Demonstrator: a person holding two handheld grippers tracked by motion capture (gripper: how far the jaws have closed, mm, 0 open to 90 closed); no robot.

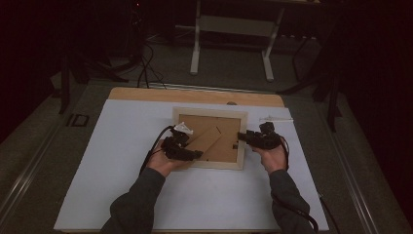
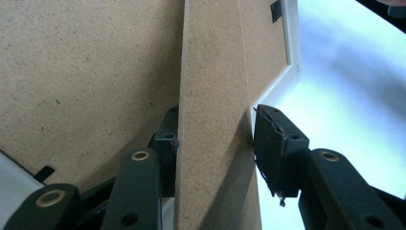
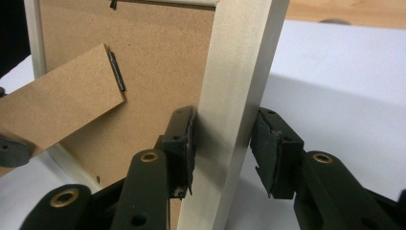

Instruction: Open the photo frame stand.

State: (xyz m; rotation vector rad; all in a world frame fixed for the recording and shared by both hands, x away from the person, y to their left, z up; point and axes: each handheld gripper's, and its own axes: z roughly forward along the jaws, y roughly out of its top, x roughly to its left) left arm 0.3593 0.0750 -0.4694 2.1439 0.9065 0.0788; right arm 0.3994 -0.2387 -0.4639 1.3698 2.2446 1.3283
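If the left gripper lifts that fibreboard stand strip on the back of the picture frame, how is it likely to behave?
The stand strip looks like thin pressed board, so probably stiff and light, not floppy. One end seems hinged to the backing board, so it would likely swing rather than come free. Its matte, rough surface suggests little slipping between the left gripper pads, though a thin hinged strip may snap if forced.

From my remote seat, the high view sat above the near edge of the table (image 1: 122,146), facing toward twelve o'clock and down, far enough back to take in the floor beyond. The left gripper view rode close behind its own jaws, nearly against the brown stand (image 2: 215,120) of the picture frame (image 1: 210,138). The right gripper view looked along its jaws at the frame's pale side rail (image 3: 234,96), equally close. All three views shared the frame's brown back, the stand and the white table.
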